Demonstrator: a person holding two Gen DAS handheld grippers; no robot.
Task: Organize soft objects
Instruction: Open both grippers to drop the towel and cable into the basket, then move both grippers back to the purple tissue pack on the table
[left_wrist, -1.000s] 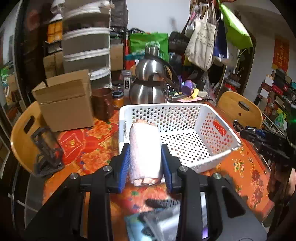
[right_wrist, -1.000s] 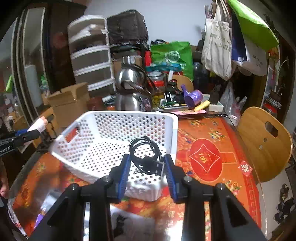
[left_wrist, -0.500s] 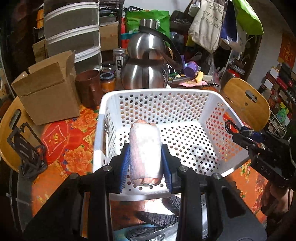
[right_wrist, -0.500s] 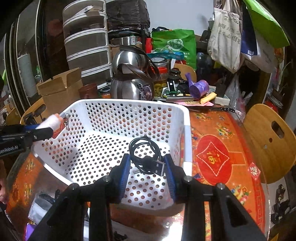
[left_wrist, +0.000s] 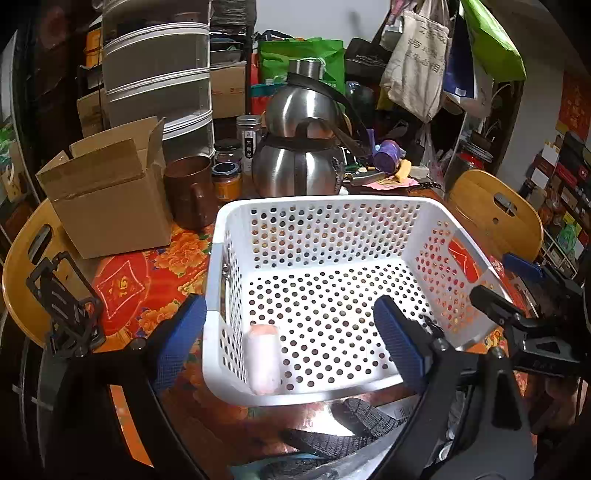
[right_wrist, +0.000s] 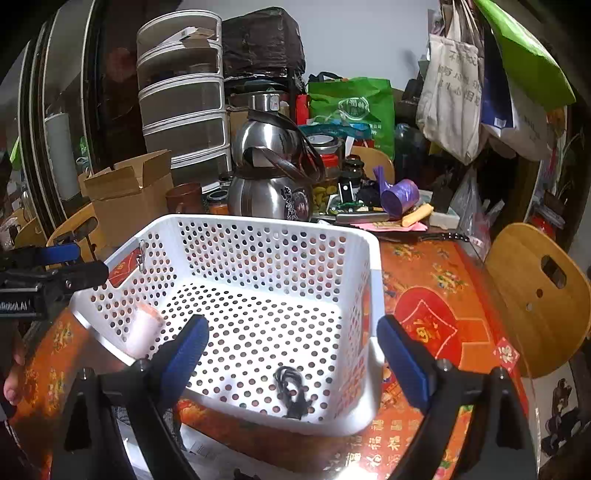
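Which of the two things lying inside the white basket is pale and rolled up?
The rolled pink towel against the basket's near-left wall; the other is a black coiled cable, thin and dark.

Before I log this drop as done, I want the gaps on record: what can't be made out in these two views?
- Left wrist view: the dark ribbed items near the bottom edge are cut off by the left gripper and the white basket; what they are is unclear.
- Right wrist view: the black cable is too small to show its plug type.
- Right wrist view: the basket wall partly hides the rolled towel.
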